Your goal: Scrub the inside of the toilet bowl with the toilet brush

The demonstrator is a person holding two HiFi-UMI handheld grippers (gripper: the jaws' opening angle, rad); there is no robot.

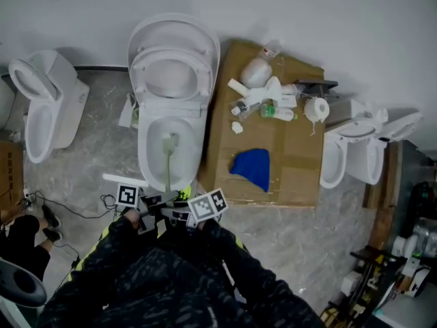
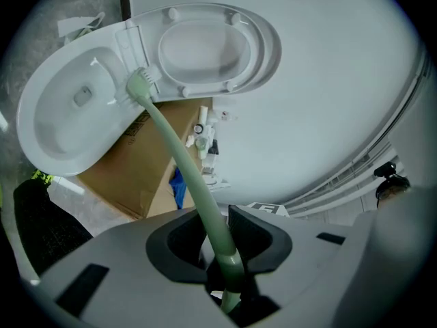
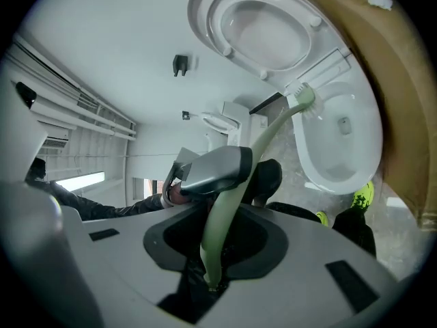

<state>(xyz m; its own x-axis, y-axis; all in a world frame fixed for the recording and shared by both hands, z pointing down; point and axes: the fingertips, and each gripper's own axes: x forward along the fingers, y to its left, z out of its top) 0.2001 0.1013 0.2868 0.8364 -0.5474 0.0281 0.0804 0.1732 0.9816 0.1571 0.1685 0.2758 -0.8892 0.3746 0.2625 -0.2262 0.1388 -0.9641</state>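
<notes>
A white toilet with lid and seat raised (image 1: 174, 67) stands in the middle, its bowl (image 1: 186, 142) open. The pale green toilet brush (image 1: 167, 166) reaches into the bowl. Its bristle head (image 2: 140, 86) is at the back of the bowl, near the seat hinge, and also shows in the right gripper view (image 3: 304, 101). My left gripper (image 2: 215, 234) is shut on the brush handle's lower end. My right gripper (image 3: 215, 251) is shut on the same handle just behind it. In the head view both grippers, left (image 1: 151, 207) and right (image 1: 179, 214), sit close together below the bowl's front.
A flattened cardboard box (image 1: 293, 162) lies right of the toilet with a blue cloth (image 1: 251, 168), bottles (image 1: 263, 108) and a paper roll (image 1: 316, 108) on it. Other toilets stand at left (image 1: 41, 108) and right (image 1: 355, 149). Cables (image 1: 75, 207) trail over the floor at left.
</notes>
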